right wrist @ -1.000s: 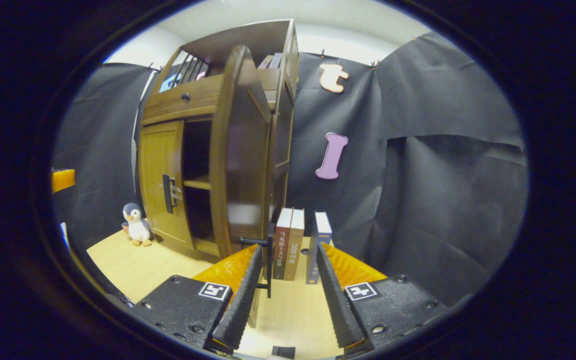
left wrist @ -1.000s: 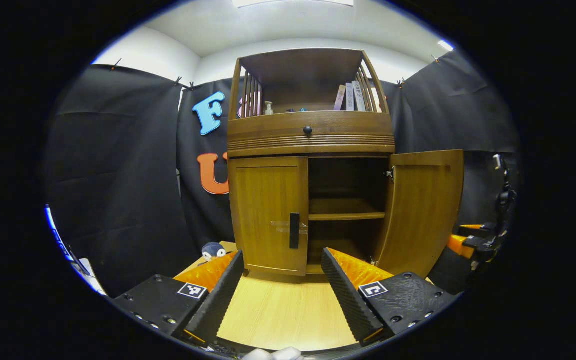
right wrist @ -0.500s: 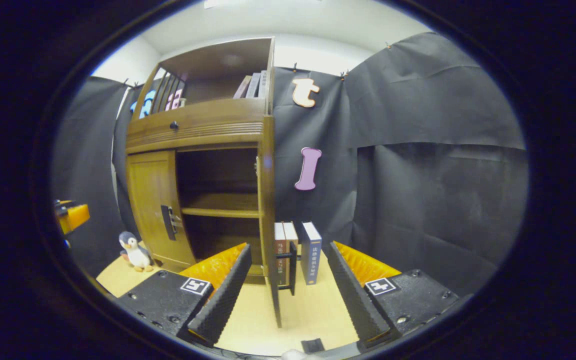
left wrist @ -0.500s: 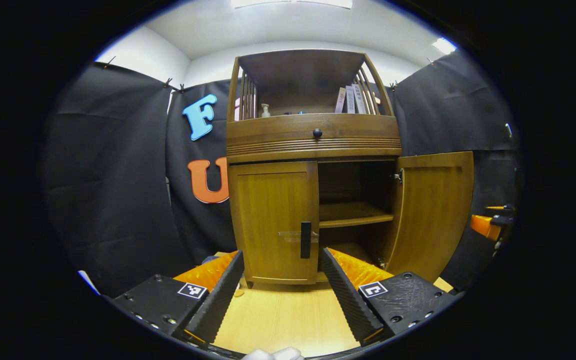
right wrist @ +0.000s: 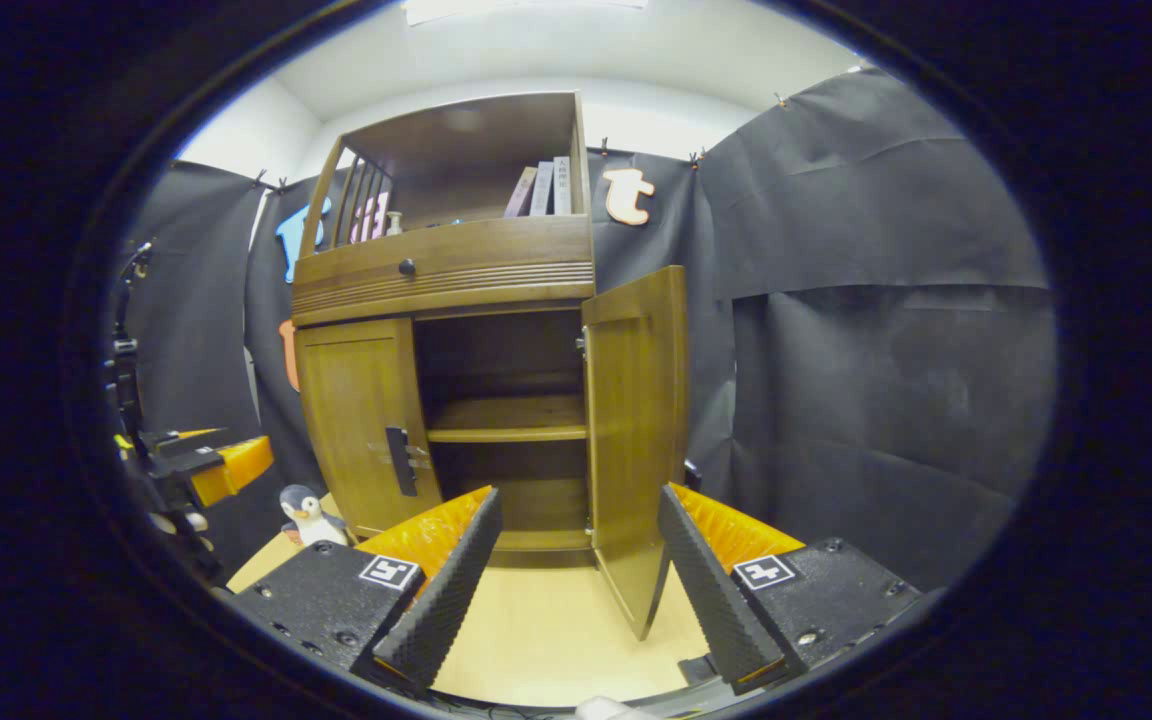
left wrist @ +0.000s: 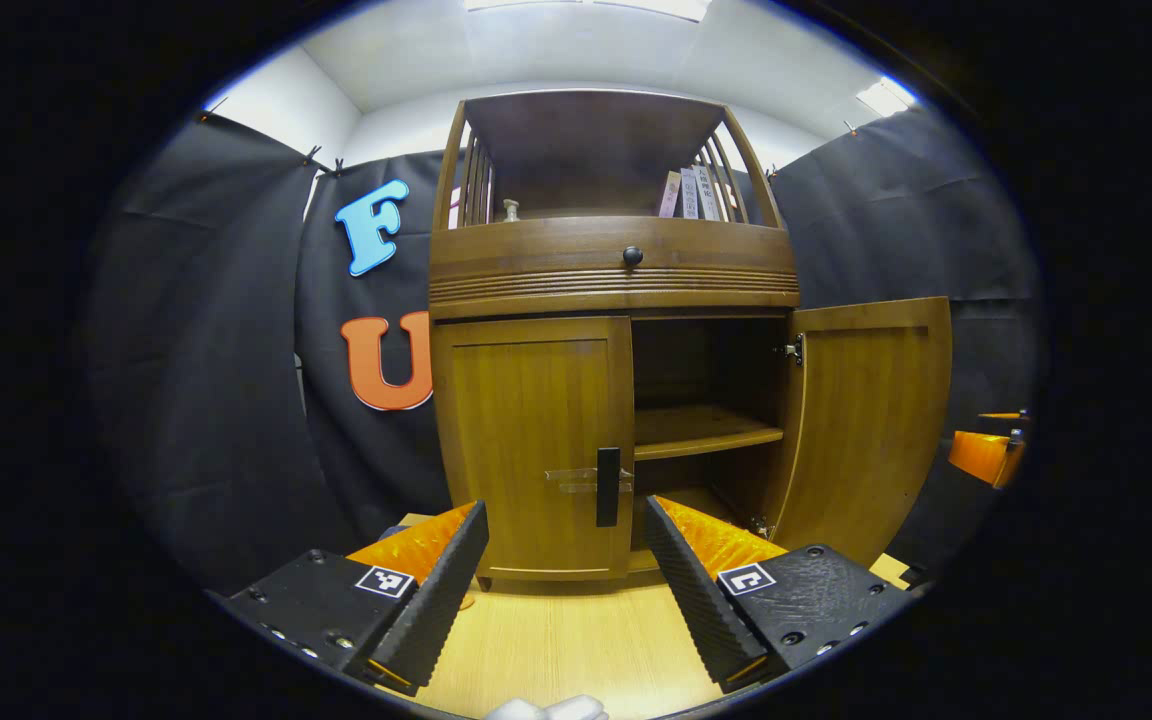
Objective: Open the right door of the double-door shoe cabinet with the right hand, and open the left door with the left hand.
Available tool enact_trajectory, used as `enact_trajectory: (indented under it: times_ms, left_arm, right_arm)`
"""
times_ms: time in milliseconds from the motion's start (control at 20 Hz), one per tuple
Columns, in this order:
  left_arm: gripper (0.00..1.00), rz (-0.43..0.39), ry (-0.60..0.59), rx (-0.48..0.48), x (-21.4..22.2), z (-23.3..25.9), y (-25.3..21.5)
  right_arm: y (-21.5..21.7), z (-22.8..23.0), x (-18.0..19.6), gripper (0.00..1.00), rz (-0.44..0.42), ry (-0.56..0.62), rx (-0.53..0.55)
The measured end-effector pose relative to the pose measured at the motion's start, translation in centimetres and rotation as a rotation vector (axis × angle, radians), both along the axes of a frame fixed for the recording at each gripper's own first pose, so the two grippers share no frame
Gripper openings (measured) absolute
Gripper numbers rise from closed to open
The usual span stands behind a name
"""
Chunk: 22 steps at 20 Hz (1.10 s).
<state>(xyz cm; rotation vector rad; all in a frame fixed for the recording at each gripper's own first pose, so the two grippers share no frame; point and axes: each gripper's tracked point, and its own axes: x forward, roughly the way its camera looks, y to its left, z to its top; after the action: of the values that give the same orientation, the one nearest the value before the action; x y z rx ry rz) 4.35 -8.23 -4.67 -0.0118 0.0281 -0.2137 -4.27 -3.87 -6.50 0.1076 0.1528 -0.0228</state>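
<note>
The wooden shoe cabinet (left wrist: 616,270) stands straight ahead in the left gripper view. Its left door (left wrist: 526,440) is closed, with a black handle (left wrist: 608,486) on the inner edge. The right door (left wrist: 871,420) stands swung wide open, showing an inner shelf (left wrist: 701,432). My left gripper (left wrist: 566,590) is open, a short way in front of the handle and touching nothing. In the right gripper view my right gripper (right wrist: 576,590) is open and empty, back from the open right door (right wrist: 641,440); the closed left door (right wrist: 366,420) lies beyond.
The cabinet rests on a light wooden floor (left wrist: 576,650). A penguin toy (right wrist: 304,515) sits at the cabinet's left foot. Books (right wrist: 541,188) and a small bottle (left wrist: 511,210) stand in the top shelf. Black cloth walls close in on both sides.
The right door's handle stood between my right gripper's fingers; that gripper has drawn back and the door now stands wide. My left gripper has moved closer to the left door's handle.
</note>
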Motion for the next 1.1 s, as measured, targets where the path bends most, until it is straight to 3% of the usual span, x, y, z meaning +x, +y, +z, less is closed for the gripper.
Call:
enact_trajectory:
  times_ms: [400,700,1100]
  left_arm:
    - [0.95,-0.06,-0.012,-0.03,9.4,-2.6,-4.2]
    - [0.95,-0.054,0.029,-0.008,16.7,-6.9,-6.8]
    - [0.94,-0.063,0.05,0.005,22.6,-9.6,-9.1]
  right_arm:
    - [2.1,1.4,-1.4,0.99,-0.021,-0.007,-0.028]
    - [1.6,1.4,-1.2,0.99,-0.082,0.023,-0.064]
    - [0.8,0.5,-1.9,1.0,-0.141,0.076,-0.082]
